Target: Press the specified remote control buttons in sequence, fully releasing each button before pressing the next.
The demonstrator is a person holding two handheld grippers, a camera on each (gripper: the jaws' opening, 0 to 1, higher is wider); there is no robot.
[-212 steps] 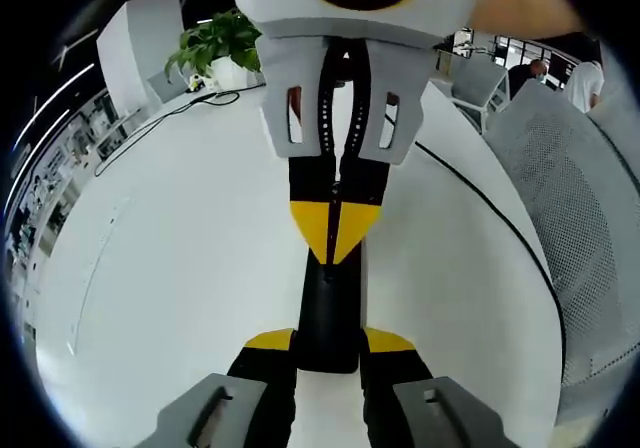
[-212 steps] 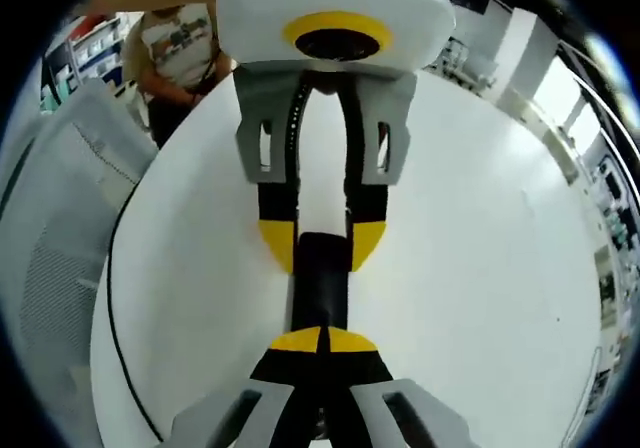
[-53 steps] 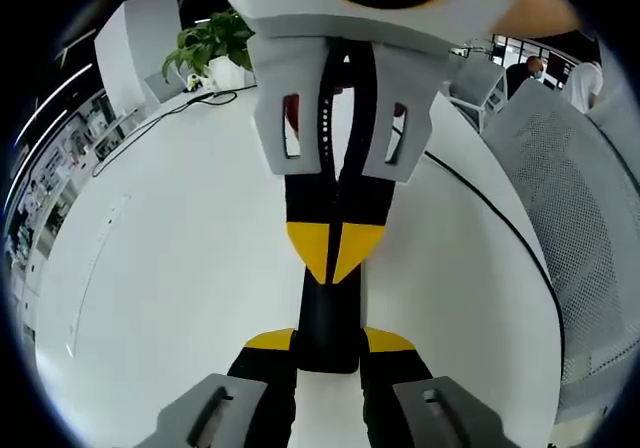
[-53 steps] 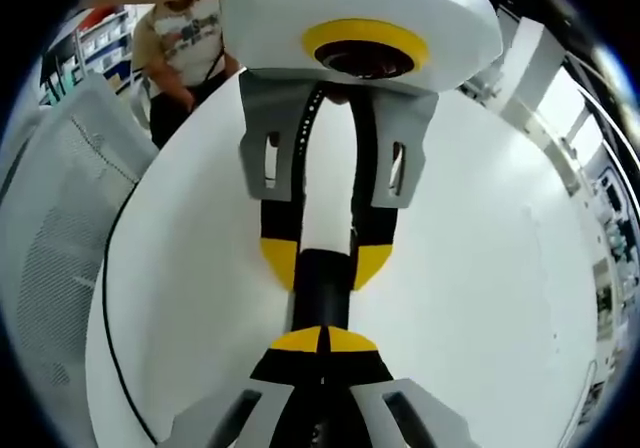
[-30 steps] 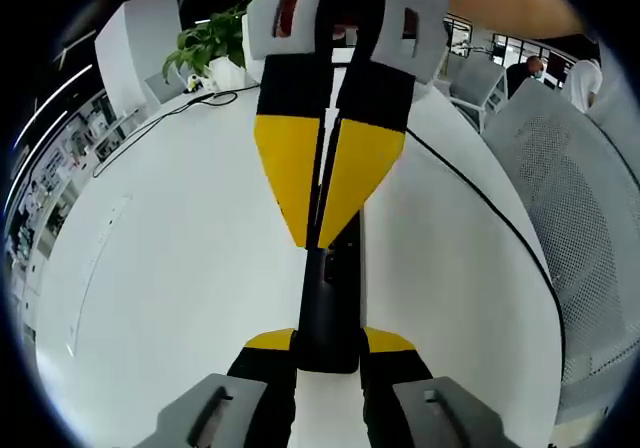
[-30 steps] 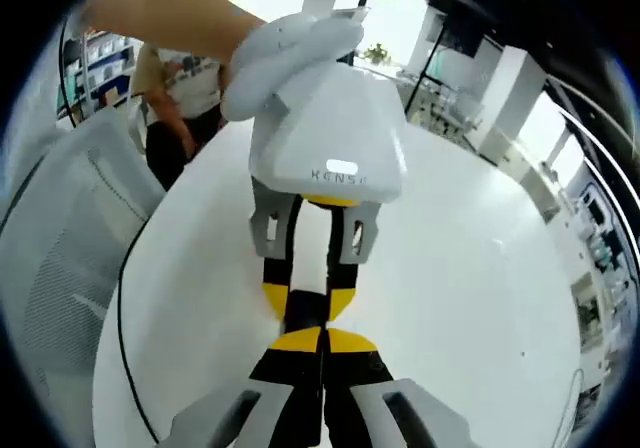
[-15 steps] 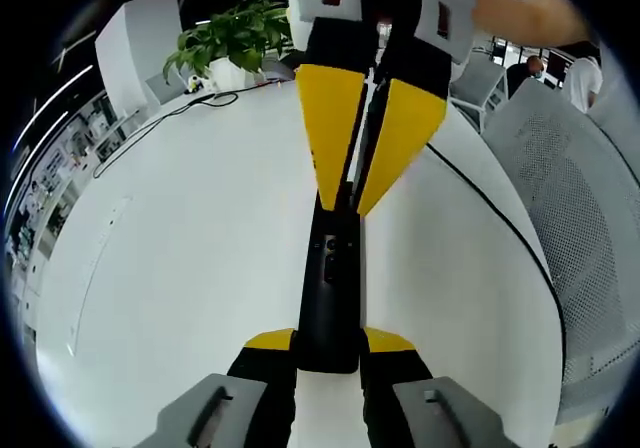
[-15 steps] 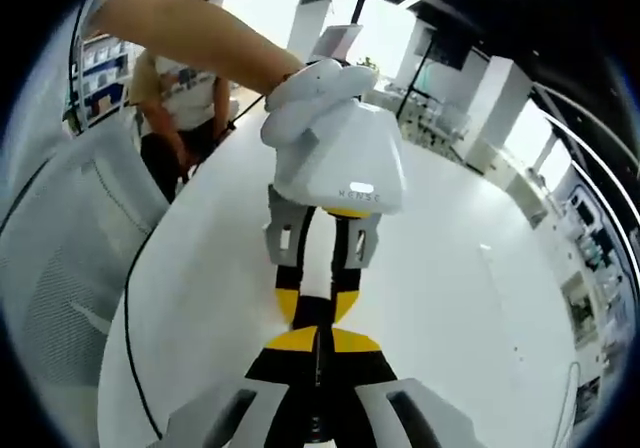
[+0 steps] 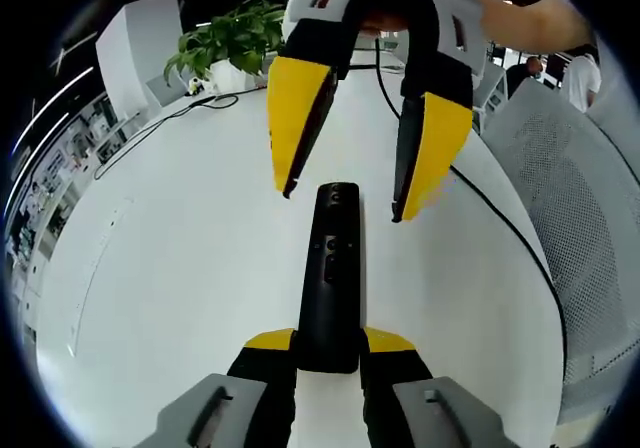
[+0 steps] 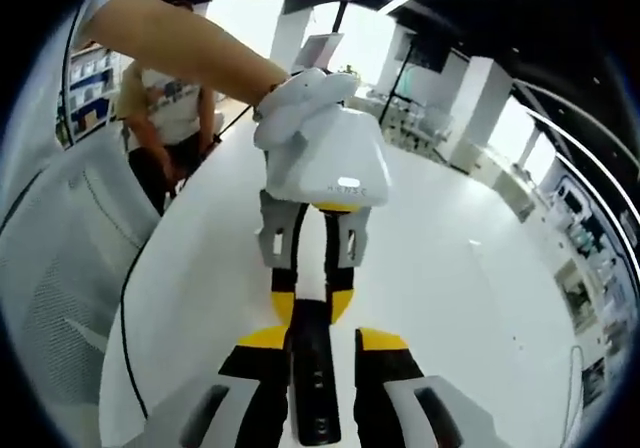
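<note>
My left tool (image 9: 328, 353) clamps the near end of the black remote (image 9: 332, 268), which lies flat on the white worktop (image 9: 180, 258), its long axis running straight away from me. Above its far end my right tool (image 9: 350, 183) hangs with jaws spread wide, apart from it. The left gripper view also shows a potted plant (image 9: 225, 38) and a black cable (image 9: 500, 218); the right gripper view shows my gloved hand (image 10: 295, 103) on the left tool (image 10: 312, 306).

Black remote (image 9: 331, 268), white table (image 9: 180, 258)
</note>
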